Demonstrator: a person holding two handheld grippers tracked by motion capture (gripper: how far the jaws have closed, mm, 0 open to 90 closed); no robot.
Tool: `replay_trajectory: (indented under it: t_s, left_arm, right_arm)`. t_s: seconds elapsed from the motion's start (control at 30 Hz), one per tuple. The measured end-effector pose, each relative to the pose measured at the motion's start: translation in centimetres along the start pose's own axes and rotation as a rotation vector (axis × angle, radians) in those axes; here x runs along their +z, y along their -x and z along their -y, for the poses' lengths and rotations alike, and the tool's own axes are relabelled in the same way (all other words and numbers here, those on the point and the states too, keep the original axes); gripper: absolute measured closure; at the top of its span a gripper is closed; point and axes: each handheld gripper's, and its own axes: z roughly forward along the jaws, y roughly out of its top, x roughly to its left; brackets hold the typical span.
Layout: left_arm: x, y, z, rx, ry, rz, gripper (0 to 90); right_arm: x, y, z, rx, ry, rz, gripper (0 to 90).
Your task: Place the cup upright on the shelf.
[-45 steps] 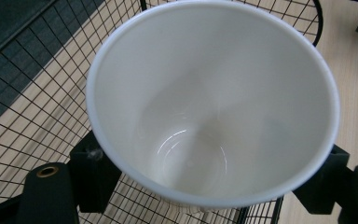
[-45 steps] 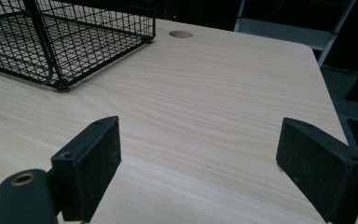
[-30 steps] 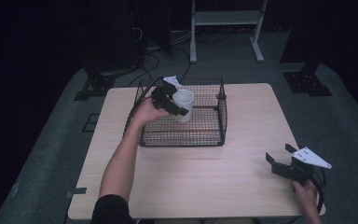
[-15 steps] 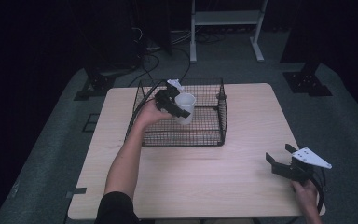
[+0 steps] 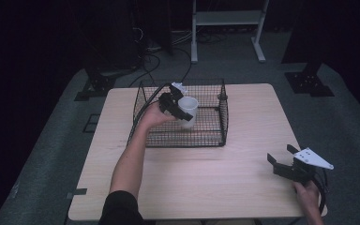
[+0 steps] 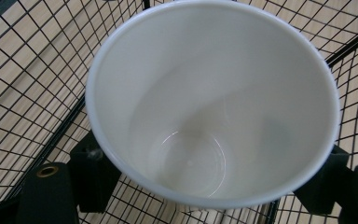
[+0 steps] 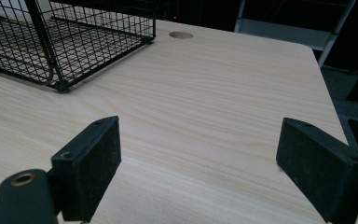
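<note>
One white cup [image 5: 188, 110], one wire basket [image 5: 215, 136] — two grippers.

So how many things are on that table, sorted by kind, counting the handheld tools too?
White cup: 1, empty, held inside the basket by the left gripper
Black wire basket: 1
Handheld grippers: 2; the right gripper is open over the bare table
Total: 4

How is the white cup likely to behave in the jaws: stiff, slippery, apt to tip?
The white cup looks thin-walled and empty, so probably light and somewhat squeezable. Its glossy, tapered wall might slip downward between the left gripper jaws. Narrow base, wide rim: it may tip when set on the wire basket floor.
</note>
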Motion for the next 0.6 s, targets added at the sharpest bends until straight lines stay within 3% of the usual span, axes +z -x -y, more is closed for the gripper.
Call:
replay_trajectory:
  t_s: [0.47,0.6]
  left_arm:
    - [1.1,-0.6,0.4,-0.021,-0.009,0.012,21.9]
    - [1.5,-0.7,0.6,-0.022,-0.034,0.004,21.9]
  right_arm:
    - [0.0,0.0,0.0,0.0,0.0,0.001,13.1]
    - [0.0,0.0,0.0,-0.001,0.001,0.0,13.0]
